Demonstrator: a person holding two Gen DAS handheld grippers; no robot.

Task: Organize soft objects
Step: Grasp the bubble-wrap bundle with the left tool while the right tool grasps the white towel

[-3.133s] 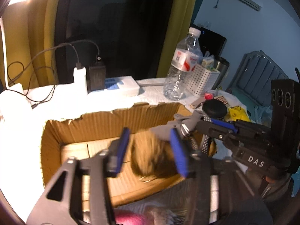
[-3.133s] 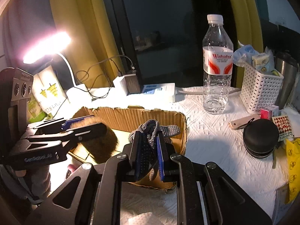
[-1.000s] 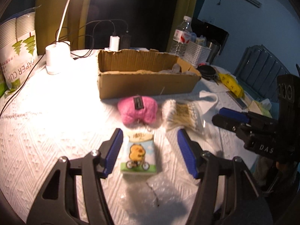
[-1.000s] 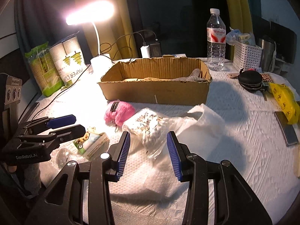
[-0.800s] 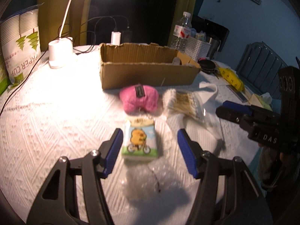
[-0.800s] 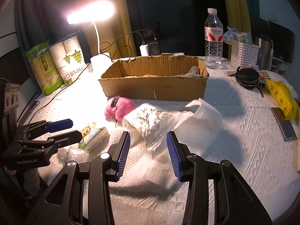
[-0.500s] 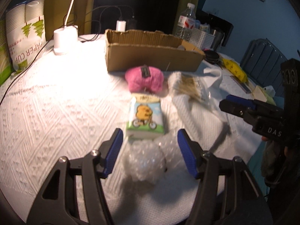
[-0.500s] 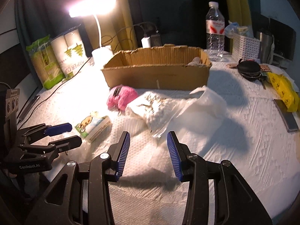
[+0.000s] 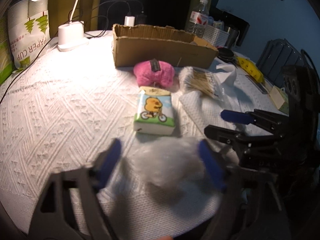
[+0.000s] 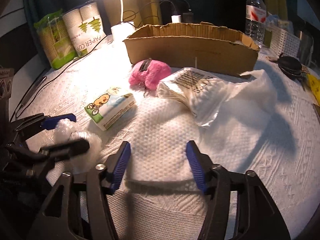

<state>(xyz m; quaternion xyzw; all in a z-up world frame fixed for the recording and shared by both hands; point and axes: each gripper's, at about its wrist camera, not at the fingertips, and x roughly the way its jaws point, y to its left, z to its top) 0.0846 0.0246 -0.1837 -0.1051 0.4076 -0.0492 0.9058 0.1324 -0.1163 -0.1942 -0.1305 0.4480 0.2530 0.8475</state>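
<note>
My left gripper (image 9: 160, 160) is open, its blue pads on either side of a crumpled wad of bubble wrap (image 9: 168, 164), low over the table; it also shows in the right wrist view (image 10: 66, 130) around the wad (image 10: 66, 132). My right gripper (image 10: 158, 162) is open and empty over a white paper towel (image 10: 160, 140). A tissue pack with a duck picture (image 9: 154, 112) lies ahead, then a pink plush (image 9: 154, 73) and a plastic bag of cotton swabs (image 9: 200, 80). A cardboard box (image 9: 160, 48) stands behind them.
A desk lamp base (image 9: 71, 36) and a paper-cup pack (image 9: 28, 32) stand back left. A water bottle (image 10: 256, 12), a white basket (image 10: 284, 40) and a black round case (image 10: 290, 64) stand back right. A white textured cloth (image 9: 60, 104) covers the table.
Both grippers have pulled back from the box and dropped low toward the near table edge. The left gripper has come down around the bubble wrap; the right one now sits over the paper towel.
</note>
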